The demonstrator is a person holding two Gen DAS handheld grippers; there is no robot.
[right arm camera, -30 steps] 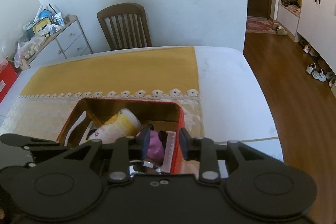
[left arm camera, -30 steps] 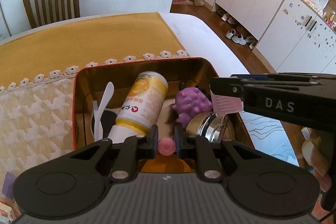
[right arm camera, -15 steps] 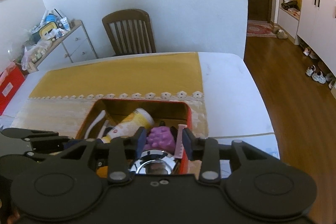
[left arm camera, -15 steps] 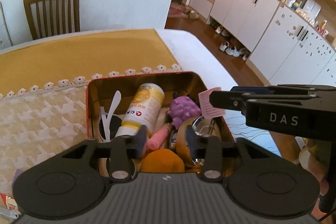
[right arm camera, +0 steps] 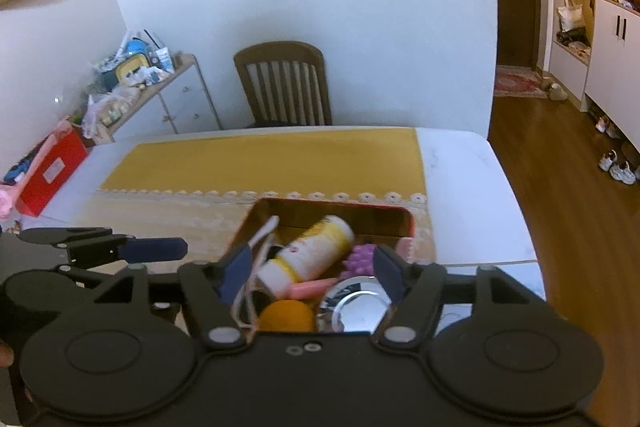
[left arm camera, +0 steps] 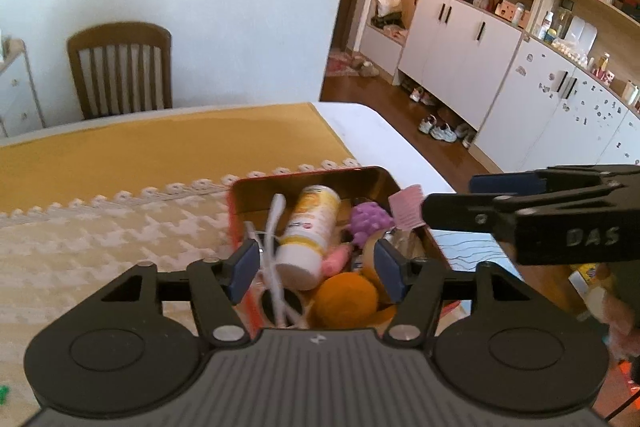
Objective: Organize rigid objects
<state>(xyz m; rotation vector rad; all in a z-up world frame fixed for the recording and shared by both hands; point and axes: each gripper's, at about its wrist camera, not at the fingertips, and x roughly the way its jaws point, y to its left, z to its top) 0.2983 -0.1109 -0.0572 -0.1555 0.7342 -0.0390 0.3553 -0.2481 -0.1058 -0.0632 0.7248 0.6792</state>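
Home dining room: cloth-covered table [right arm camera: 460,187], wooden chair [right arm camera: 284,83] at far edge, white cupboards [left arm camera: 460,43], shoes [left arm camera: 440,131] on wood floor.

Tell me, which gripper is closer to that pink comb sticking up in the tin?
Right. The right gripper hangs just beside the pink comb at the tin's right wall, jaws open. The left gripper, also open, hangs over the tin's near end, farther from the comb.
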